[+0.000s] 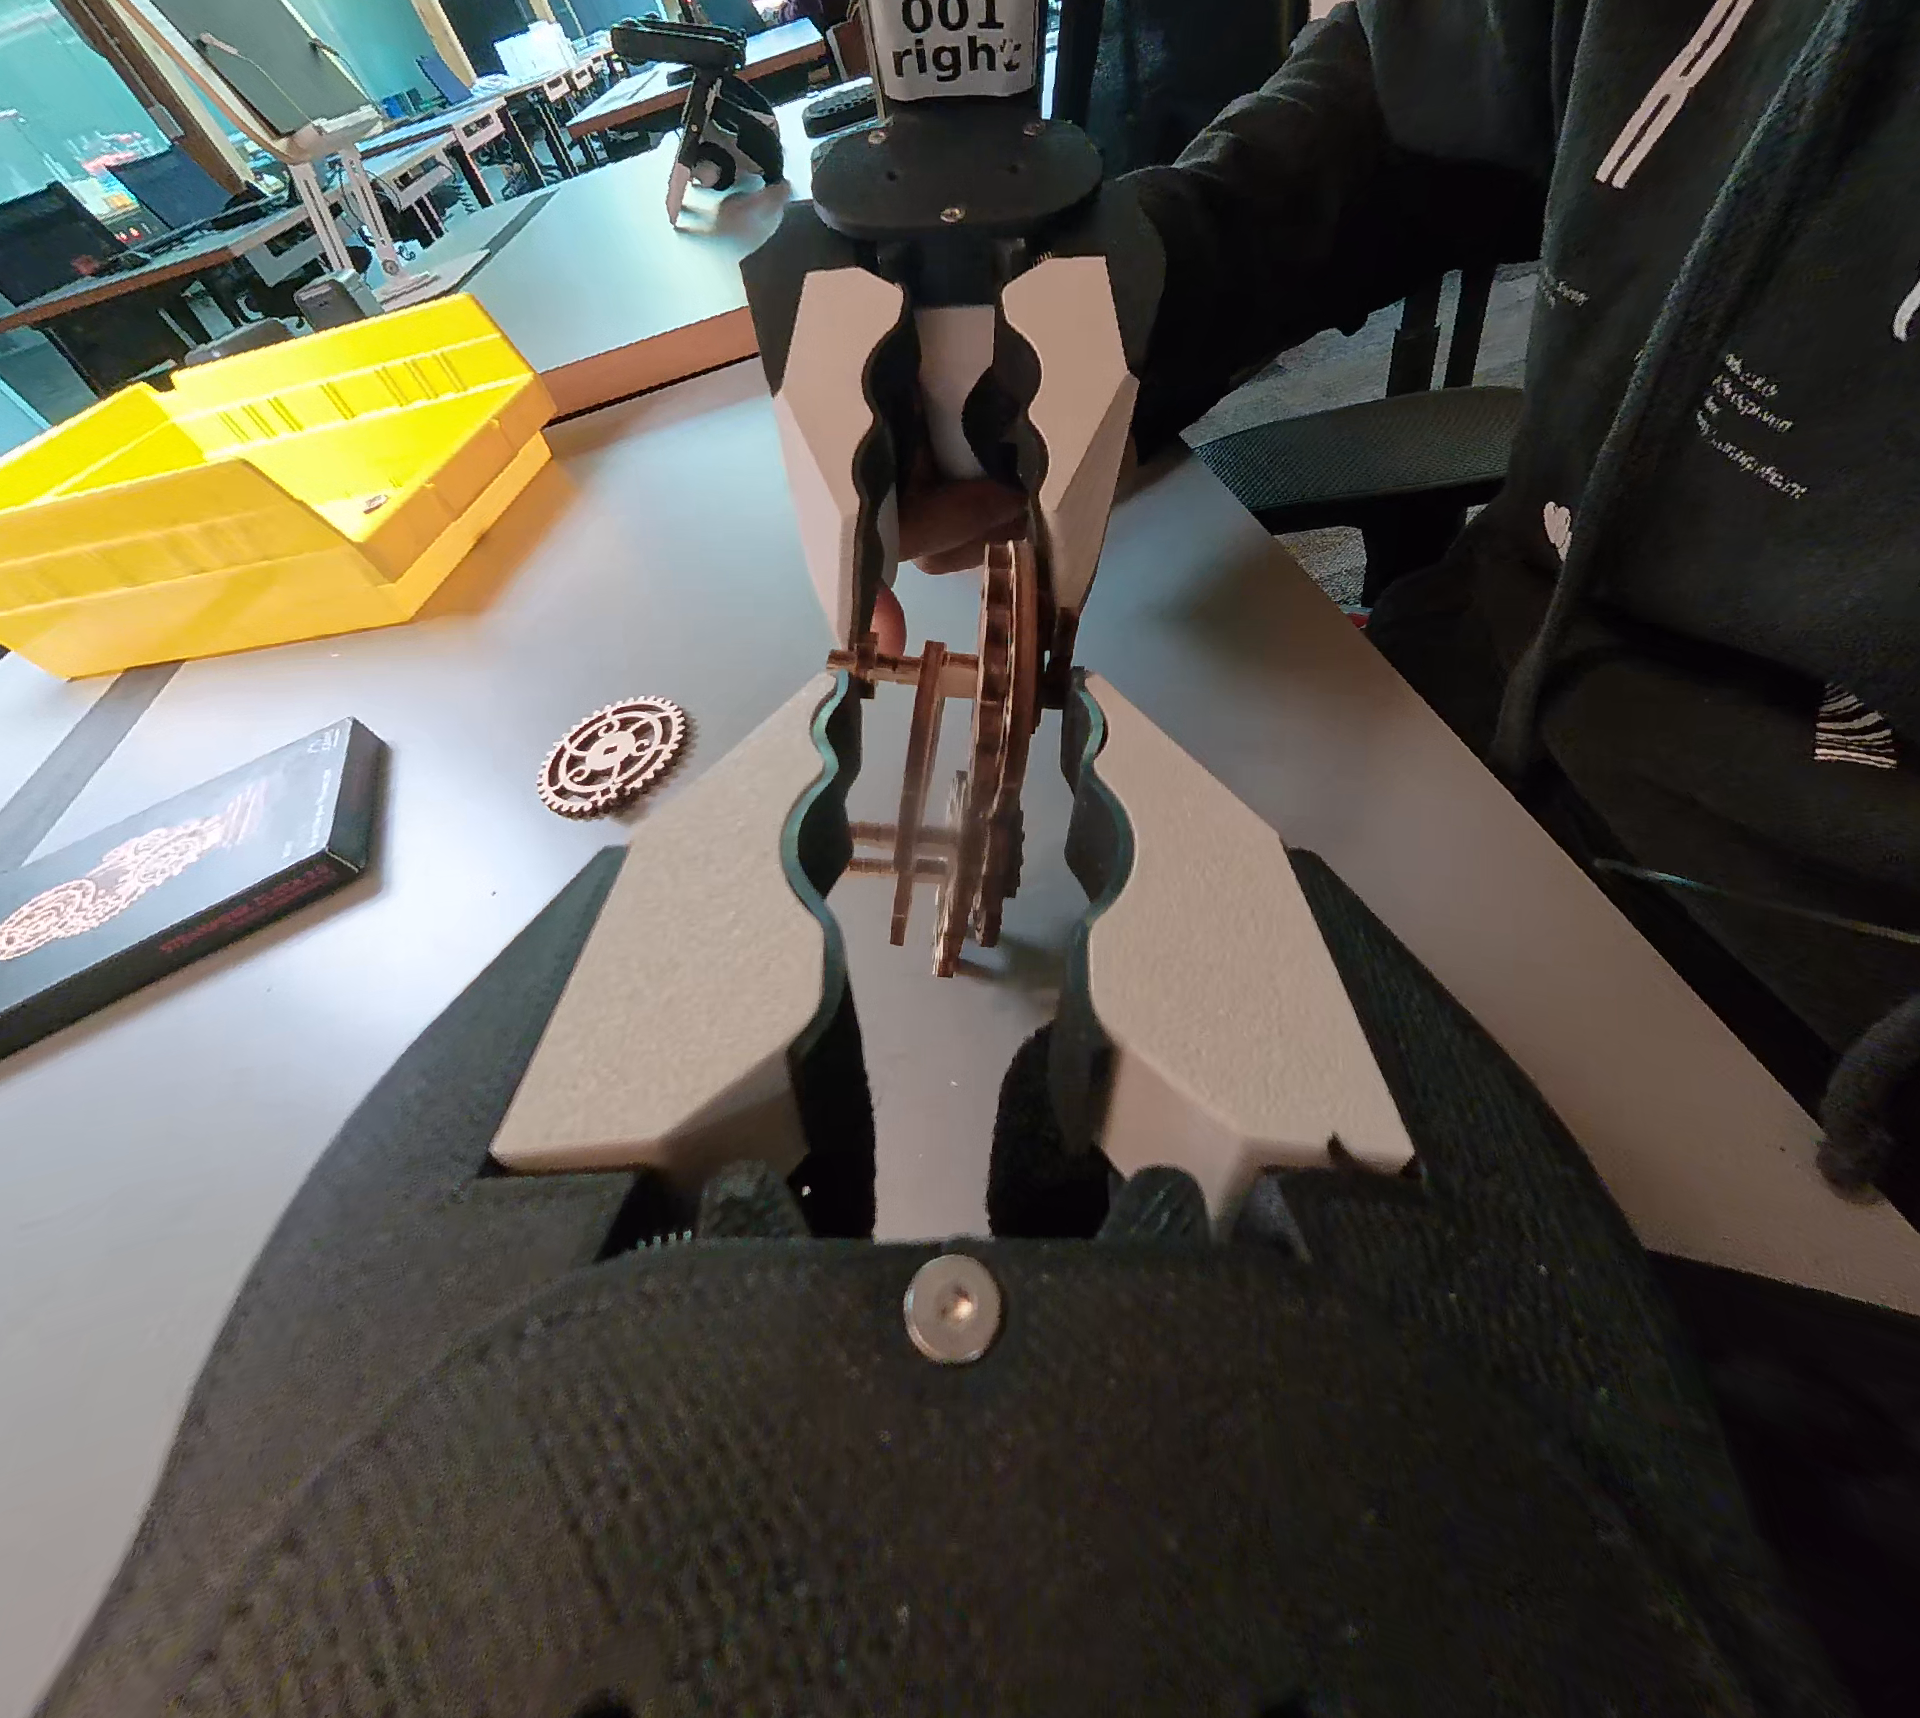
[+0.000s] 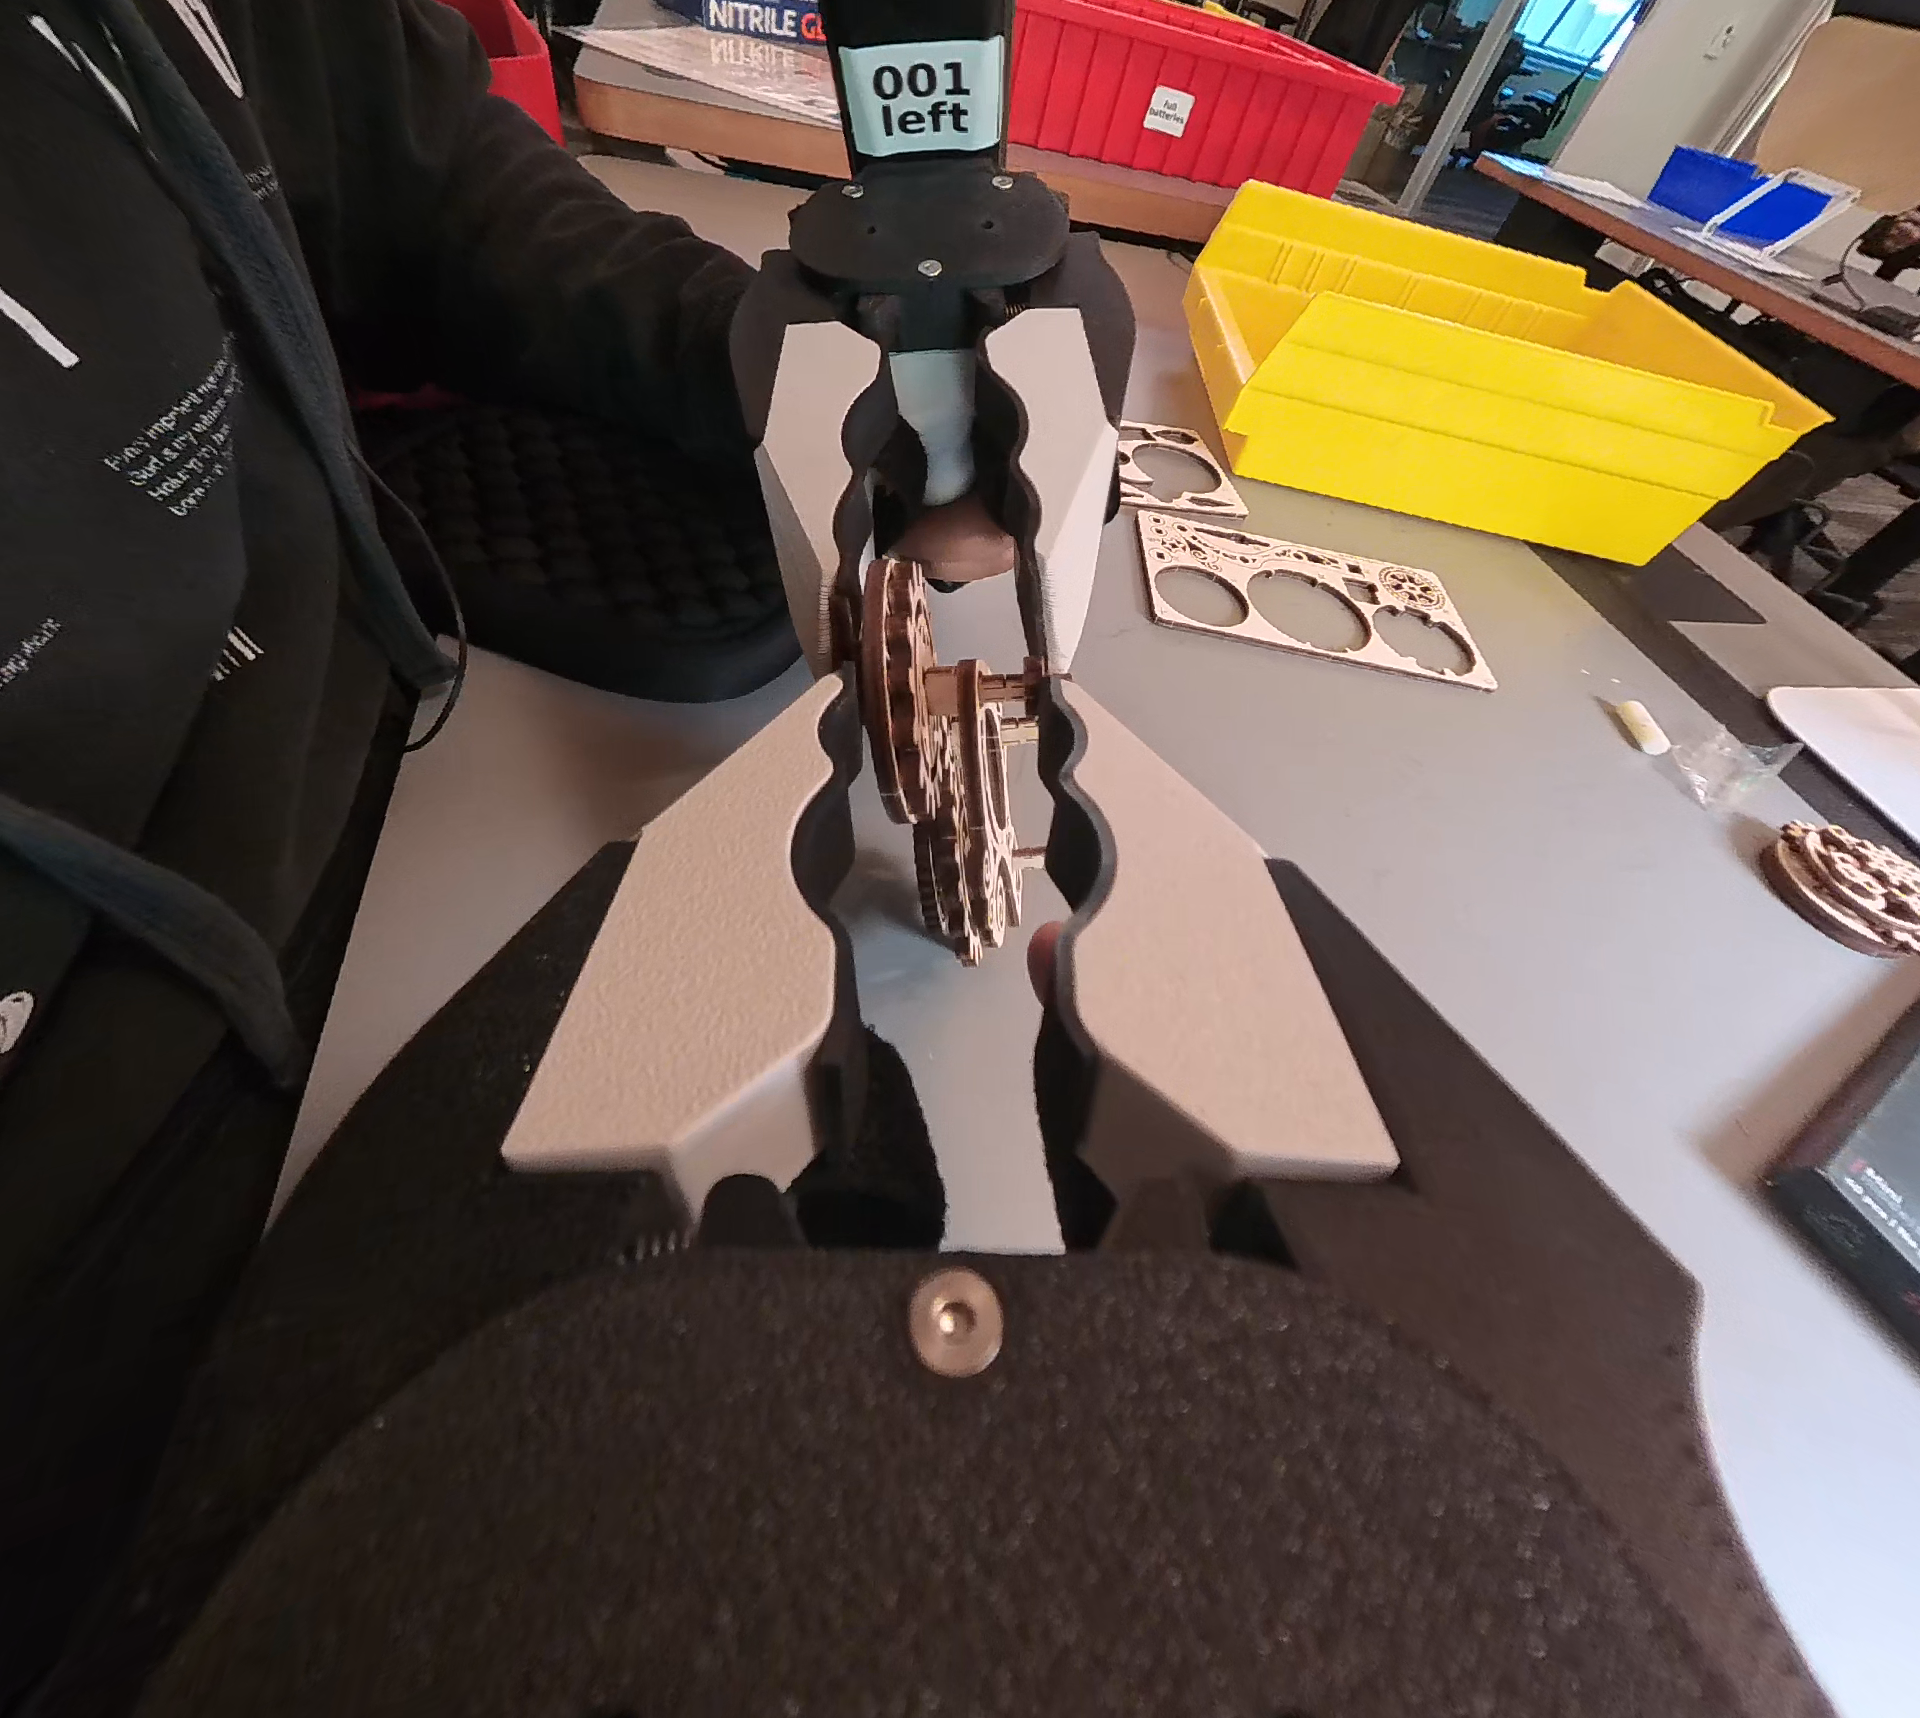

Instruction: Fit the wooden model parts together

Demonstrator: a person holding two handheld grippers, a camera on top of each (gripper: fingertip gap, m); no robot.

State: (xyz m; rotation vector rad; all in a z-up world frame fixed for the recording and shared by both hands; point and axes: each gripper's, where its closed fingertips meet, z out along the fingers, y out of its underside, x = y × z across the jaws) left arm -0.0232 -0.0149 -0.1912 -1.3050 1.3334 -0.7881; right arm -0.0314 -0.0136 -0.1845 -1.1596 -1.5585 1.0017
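A wooden gear assembly [image 1: 1003, 681] of several toothed wheels on short axles stands upright, its lowest gear just over the grey table [image 1: 644, 525]. My left gripper [image 1: 956, 692] reaches in from below in its own view and is shut across the assembly's axle ends. My right gripper [image 1: 956, 629] comes from the opposite side and grips the same assembly a little higher. In the right wrist view the assembly [image 2: 894, 702] sits between my right gripper [image 2: 951, 702] and my left gripper [image 2: 940, 640]. A loose wooden gear [image 1: 613, 759] lies flat on the table to the left.
A yellow bin [image 1: 260, 473] and a black box [image 1: 177, 868] sit to the left. In the right wrist view there are a yellow bin [image 2: 1455, 401], punched-out wooden sheets [image 2: 1309, 608], another wooden gear piece [image 2: 1849, 879] and a red bin [image 2: 1195, 79]. A person in a dark hoodie [image 1: 1662, 318] sits close. My left and right fingertips are right by each other. From either gripper's tips it is about 20 centimeters to the loose wooden gear [image 1: 613, 759].
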